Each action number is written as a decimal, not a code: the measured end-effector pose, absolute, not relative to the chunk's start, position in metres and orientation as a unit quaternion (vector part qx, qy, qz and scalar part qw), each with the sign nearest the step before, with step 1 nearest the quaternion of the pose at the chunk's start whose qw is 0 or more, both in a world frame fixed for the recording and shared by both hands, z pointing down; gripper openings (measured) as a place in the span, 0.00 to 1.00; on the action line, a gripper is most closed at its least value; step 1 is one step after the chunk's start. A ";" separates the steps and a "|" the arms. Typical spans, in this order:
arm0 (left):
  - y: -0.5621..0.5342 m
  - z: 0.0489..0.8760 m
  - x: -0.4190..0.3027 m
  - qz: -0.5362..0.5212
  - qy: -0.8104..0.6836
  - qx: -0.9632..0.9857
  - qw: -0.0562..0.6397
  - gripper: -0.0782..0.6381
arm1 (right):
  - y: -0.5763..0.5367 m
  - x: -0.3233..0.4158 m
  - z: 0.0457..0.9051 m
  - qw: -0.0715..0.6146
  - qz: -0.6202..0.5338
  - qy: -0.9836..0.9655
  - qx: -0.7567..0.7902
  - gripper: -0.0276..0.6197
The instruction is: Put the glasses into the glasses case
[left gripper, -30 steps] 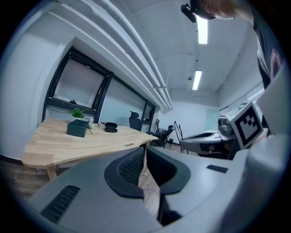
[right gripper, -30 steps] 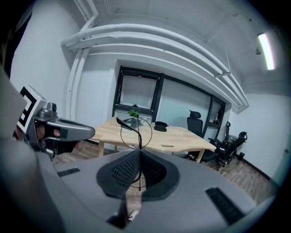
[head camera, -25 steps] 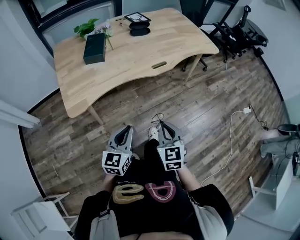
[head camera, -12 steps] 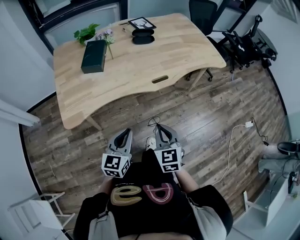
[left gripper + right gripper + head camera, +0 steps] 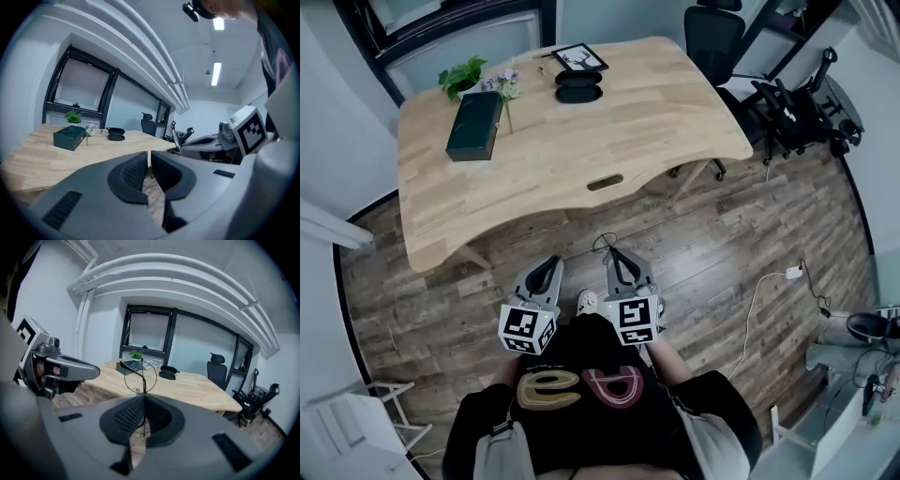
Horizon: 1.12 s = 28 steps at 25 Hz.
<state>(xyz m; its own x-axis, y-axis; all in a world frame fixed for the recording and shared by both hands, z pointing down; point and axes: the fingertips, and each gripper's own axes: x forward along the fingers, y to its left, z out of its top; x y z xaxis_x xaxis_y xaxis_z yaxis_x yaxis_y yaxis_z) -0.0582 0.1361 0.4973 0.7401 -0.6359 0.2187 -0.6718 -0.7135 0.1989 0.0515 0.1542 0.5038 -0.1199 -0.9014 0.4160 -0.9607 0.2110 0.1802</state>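
The glasses [image 5: 140, 377] sit clamped between the jaws of the right hand-held gripper [image 5: 144, 398], well apart from the black glasses case [image 5: 578, 86] on the table [image 5: 656, 122], while the left hand-held gripper [image 5: 150, 155] is closed and empty.

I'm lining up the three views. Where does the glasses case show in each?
Head view: glasses case, upper middle, near the table's far edge.
Left gripper view: glasses case left of centre, on the table.
Right gripper view: glasses case just right of centre.
Shared landmark: the black office chair beyond the table.
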 end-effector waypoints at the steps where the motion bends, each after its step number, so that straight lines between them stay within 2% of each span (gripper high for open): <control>1: 0.131 0.499 -0.053 0.068 -0.362 0.920 0.136 0.16 | 0.151 0.058 0.504 0.223 0.066 -0.747 0.623 0.06; 17: 0.098 0.522 -0.010 0.093 -0.398 0.901 0.149 0.16 | 0.127 0.114 0.514 0.225 0.068 -0.756 0.611 0.06; 28: 0.053 0.532 -0.012 0.100 -0.402 0.896 0.158 0.16 | 0.097 0.126 0.521 0.235 0.077 -0.742 0.623 0.06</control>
<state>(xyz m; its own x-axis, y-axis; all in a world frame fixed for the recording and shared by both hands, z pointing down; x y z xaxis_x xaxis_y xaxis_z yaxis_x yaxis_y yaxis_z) -0.0120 0.0533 0.5322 0.6567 -0.6891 0.3065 -0.7523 -0.6268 0.2026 0.1256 0.0975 0.5212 -0.1133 -0.8884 0.4448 -0.9606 0.2124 0.1794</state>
